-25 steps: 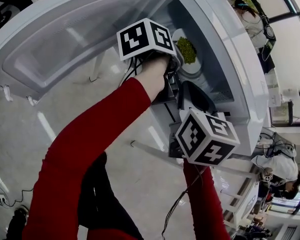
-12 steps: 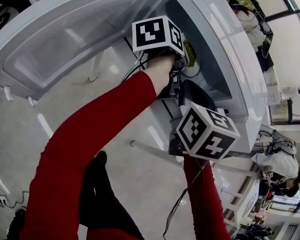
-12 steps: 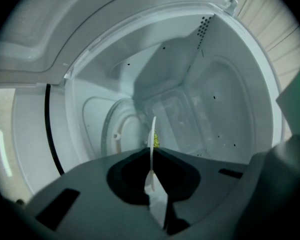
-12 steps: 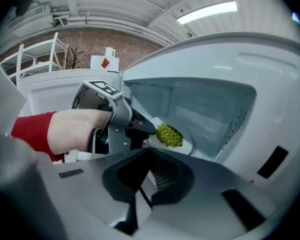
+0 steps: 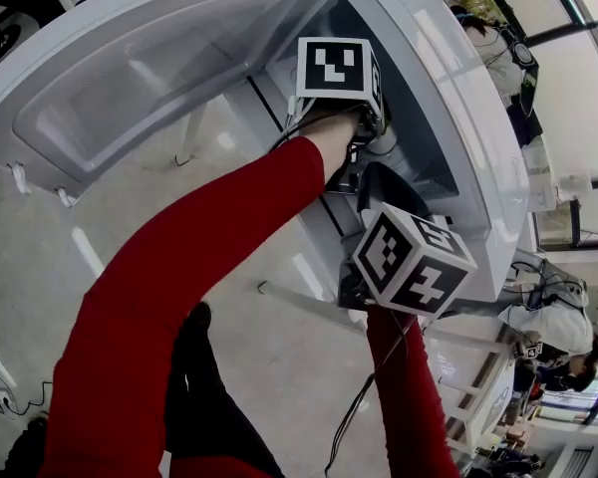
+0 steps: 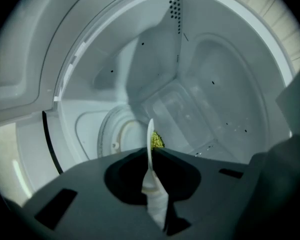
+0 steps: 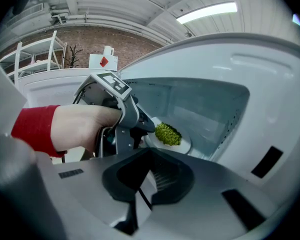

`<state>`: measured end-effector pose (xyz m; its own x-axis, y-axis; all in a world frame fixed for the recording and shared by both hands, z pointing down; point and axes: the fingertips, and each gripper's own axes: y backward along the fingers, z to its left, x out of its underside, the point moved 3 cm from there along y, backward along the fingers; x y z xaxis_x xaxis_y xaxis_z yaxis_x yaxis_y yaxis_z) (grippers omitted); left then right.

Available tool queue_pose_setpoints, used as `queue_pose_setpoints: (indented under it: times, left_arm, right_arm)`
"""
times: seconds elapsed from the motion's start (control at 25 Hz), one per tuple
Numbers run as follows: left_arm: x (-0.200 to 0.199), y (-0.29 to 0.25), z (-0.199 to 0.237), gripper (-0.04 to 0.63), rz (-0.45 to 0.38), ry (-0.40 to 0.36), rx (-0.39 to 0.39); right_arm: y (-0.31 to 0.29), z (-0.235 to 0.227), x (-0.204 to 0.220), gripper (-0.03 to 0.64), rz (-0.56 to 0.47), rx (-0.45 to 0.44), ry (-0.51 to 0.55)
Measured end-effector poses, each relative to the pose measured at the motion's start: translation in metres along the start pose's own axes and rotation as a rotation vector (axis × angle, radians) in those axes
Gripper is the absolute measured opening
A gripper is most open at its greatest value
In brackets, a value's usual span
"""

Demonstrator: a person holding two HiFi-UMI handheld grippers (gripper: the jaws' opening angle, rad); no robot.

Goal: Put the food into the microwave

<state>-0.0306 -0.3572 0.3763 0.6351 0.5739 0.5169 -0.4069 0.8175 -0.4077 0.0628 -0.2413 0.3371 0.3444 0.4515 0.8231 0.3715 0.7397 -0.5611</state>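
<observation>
The white microwave [image 5: 478, 167] has its door [image 5: 149, 78] open, and its pale inner floor [image 6: 87, 129] has a round turntable ring [image 6: 121, 134] at the middle. A white plate [image 7: 184, 145] of green food [image 7: 167, 133] is inside over that floor, pinched at its rim by the left gripper [image 6: 151, 151]; whether the plate touches the inner floor cannot be told. Below the microwave is a pale, glossy room floor [image 5: 249, 347], and a thin cable [image 5: 0, 398] lies on it at the lower left of the head view.
</observation>
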Motion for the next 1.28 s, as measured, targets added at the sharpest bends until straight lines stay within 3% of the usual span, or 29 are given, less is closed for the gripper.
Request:
queue_pose_setpoints:
  times: [0.2, 0.64, 1.0, 1.28]
  left_arm:
    - [0.002, 0.003, 0.003, 0.051, 0.003, -0.073, -0.058]
    - [0.001, 0.003, -0.005, 0.06, 0.01, -0.232, -0.092]
    - [0.0, 0.003, -0.011, 0.077, -0.01, -0.416, -0.143]
    - [-0.002, 0.002, -0.014, 0.081, -0.018, -0.475, -0.161]
  right_arm:
    - [-0.002, 0.001, 0.001, 0.014, -0.002, -0.001, -0.002]
    - [-0.004, 0.003, -0.002, 0.014, -0.014, 0.002, 0.001]
    - [-0.003, -0.001, 0.003, 0.014, -0.003, 0.01, 0.003]
    - [-0.002, -0.003, 0.0, 0.014, -0.009, 0.005, 0.006]
